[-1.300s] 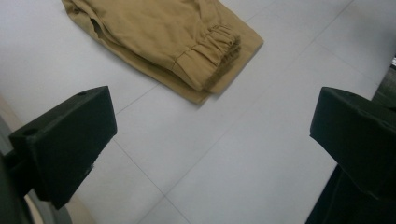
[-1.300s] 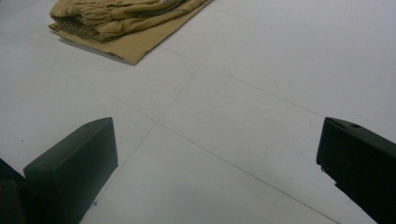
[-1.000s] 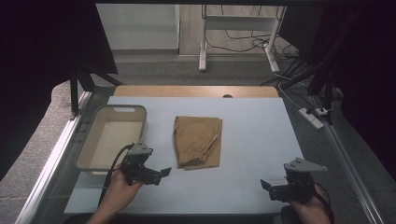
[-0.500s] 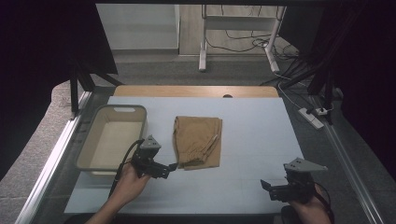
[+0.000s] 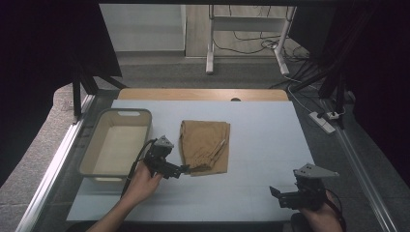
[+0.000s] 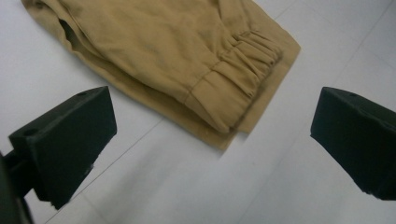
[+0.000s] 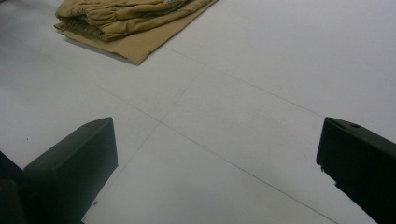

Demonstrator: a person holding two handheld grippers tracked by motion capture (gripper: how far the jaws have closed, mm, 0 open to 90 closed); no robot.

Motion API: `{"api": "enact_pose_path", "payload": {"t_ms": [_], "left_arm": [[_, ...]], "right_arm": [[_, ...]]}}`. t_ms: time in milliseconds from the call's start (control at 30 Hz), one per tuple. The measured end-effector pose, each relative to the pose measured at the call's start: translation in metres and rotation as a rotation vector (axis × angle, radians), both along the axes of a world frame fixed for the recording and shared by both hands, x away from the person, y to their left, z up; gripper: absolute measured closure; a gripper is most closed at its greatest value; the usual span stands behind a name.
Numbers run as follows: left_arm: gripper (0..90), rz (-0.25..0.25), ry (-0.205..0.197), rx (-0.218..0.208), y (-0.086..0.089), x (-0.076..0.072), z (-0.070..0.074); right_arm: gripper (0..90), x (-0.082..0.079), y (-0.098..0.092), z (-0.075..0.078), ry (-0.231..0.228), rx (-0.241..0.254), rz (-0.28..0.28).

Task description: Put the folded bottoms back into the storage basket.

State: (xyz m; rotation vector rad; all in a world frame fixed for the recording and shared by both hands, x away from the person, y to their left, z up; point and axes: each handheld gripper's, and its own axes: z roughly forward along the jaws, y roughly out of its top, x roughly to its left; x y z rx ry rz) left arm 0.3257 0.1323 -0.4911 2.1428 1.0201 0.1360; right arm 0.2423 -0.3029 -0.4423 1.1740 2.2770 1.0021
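Two claws at a counter with folded tan trousers

Toward the left edge of the counter (image 5: 261, 130) sits an empty pale bin (image 5: 117, 145). Just right of it, the left claw (image 5: 182, 169) has its jaws spread wide and holding nothing, its tips at the near left corner of the folded tan trousers (image 5: 205, 146) (elastic cuff facing it in the left gripper view), which lie mid-counter. Near the front right corner, the right claw (image 5: 274, 194) is likewise spread and empty, over bare counter, well apart from the trousers.
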Motion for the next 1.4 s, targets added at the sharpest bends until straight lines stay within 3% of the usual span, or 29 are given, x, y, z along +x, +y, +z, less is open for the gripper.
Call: {"api": "enact_pose_path", "payload": {"t_ms": [167, 367, 800, 967, 1100, 1300, 1400], "left_arm": [[0.0, 0.02, 0.007, 0.051, -0.005, 0.011, -0.005], [0.0, 0.034, 0.007, 0.06, -0.012, 0.022, -0.009], [0.0, 0.076, 0.031, 0.149, -0.026, 0.041, -0.022], [0.0, 0.069, 0.063, 0.125, -0.023, 0.042, -0.032], [0.0, 0.049, 0.114, 0.109, -0.023, 0.044, -0.041], [0.6, 0.051, 0.093, 0.136, -0.027, 0.04, -0.042], [8.5, 0.046, 0.102, 0.129, -0.028, 0.036, -0.039]], "right_arm": [[0.0, 0.0, 0.0, 0.0, 0.001, 0.001, 0.002], [0.0, 0.0, 0.0, 0.0, 0.001, -0.002, 0.004], [0.0, 0.0, 0.0, 0.0, 0.003, -0.001, 0.01], [0.0, 0.0, 0.0, 0.0, 0.003, 0.002, 0.013], [0.0, 0.0, 0.001, 0.0, 0.003, -0.003, 0.017], [0.0, 0.0, 0.001, 0.0, 0.005, -0.004, 0.019], [0.0, 0.0, 0.001, 0.0, 0.004, -0.008, 0.021]]}}
